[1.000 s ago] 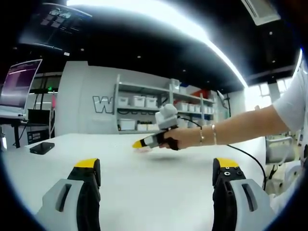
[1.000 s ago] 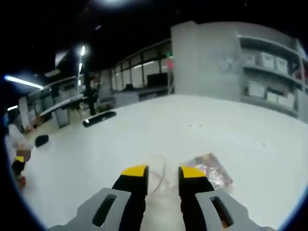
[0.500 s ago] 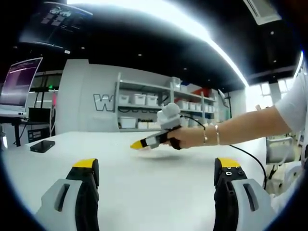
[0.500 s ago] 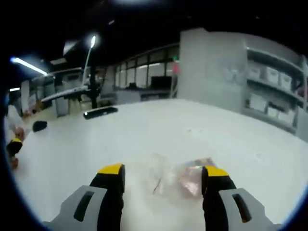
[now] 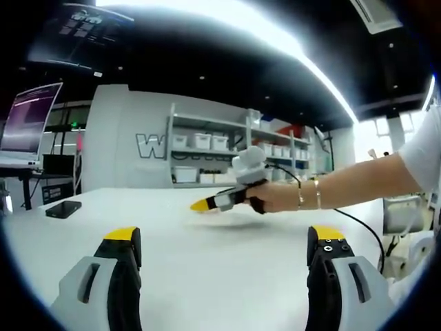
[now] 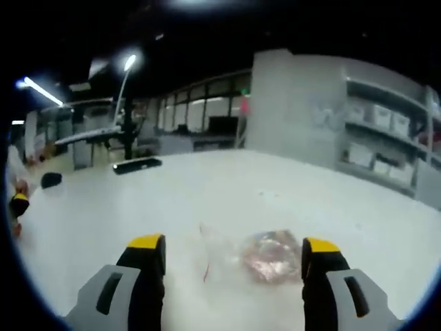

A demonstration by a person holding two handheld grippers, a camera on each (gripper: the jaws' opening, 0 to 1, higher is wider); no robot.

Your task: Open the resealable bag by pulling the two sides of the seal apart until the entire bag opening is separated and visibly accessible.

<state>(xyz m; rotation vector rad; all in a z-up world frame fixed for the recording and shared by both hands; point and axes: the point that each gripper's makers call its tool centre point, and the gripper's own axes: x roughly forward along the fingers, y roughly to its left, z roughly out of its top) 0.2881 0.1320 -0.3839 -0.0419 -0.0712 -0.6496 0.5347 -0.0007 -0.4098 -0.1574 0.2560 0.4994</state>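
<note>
A clear resealable bag with reddish, shiny contents lies flat on the white table in the right gripper view, blurred. My right gripper is open, its yellow-tipped jaws standing wide on either side of the bag and not holding it. In the left gripper view my left gripper is open above bare table, nothing between its jaws. Farther off in that view a person's hand holds the right gripper low over the table.
A dark phone lies at the table's left in the left gripper view. Another flat dark object and a small dark thing lie farther out in the right gripper view. Shelves with white bins stand behind the table.
The right gripper's jaws have gone from nearly shut over the bag's edge to wide apart, and the bag now lies loose between them. The left gripper stays still.
</note>
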